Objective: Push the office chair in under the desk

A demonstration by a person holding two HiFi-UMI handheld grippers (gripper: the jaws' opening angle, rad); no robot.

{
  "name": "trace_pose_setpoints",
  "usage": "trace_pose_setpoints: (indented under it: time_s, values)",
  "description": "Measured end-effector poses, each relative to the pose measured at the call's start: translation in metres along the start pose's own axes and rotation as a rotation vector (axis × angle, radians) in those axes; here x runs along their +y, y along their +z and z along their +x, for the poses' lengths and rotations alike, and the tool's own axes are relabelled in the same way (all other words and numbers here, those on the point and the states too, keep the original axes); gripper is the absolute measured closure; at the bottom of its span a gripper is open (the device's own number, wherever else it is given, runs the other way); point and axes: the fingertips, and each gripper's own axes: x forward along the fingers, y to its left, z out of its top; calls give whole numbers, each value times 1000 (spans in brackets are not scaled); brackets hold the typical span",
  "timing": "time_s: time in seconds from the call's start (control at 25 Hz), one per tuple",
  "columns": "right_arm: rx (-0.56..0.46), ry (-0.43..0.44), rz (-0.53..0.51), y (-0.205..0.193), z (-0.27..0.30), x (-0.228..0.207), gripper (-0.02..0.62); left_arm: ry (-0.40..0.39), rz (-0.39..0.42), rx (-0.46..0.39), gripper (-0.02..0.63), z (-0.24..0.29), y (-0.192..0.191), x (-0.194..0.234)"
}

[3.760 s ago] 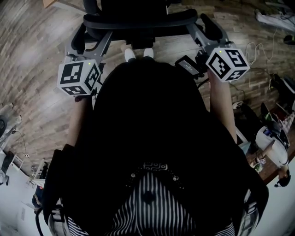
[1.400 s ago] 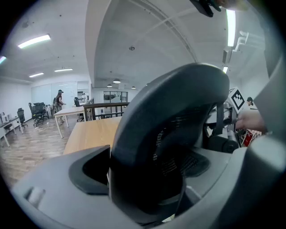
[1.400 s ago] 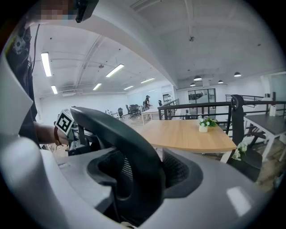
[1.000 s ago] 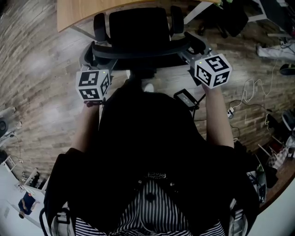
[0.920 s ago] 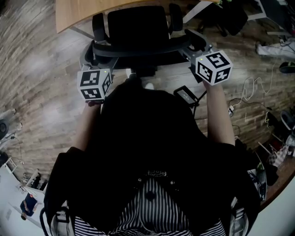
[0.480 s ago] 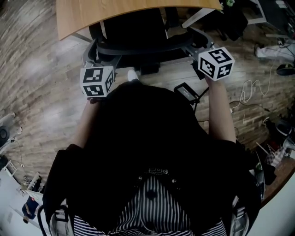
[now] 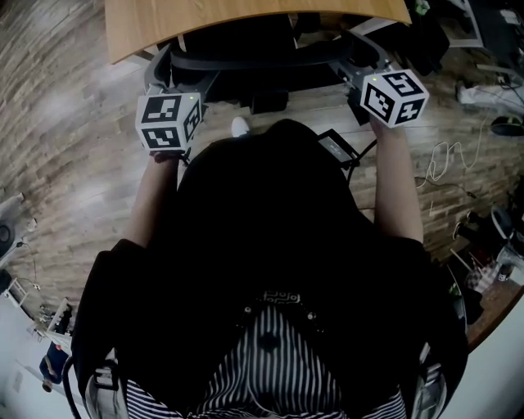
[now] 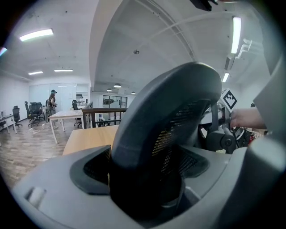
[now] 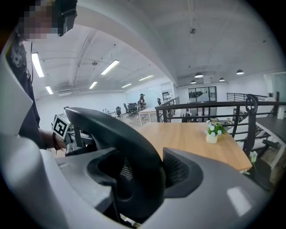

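Left gripper [image 8: 144,178] clamped on the office chair [image 8: 174,103] backrest.

Both grey jaws close around the dark curved rim of the backrest, pads against it, black mesh showing behind. Wooden desk [image 8: 89,138] top just beyond, at left. At right, the right gripper's marker cube [image 8: 229,99] and a hand [image 8: 245,118] at the rim's far end. Far left: a standing person [image 8: 52,100], tables, ceiling strip lights.

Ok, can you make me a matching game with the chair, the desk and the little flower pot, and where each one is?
Things: 1 black mesh office chair; 2 light wooden desk; 3 small white flower pot.
Places: A standing on the desk top; B gripped at its back by the left hand-held gripper and right hand-held gripper; C covering the chair's seat.
Pairs: 1-B, 2-C, 3-A.
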Motion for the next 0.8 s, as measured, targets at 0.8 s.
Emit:
trace_pose_setpoints:
  time_s: [0.8]
  values:
    - [45, 84, -52, 47, 84, -25, 337, 110, -50, -2, 160, 36, 23, 69]
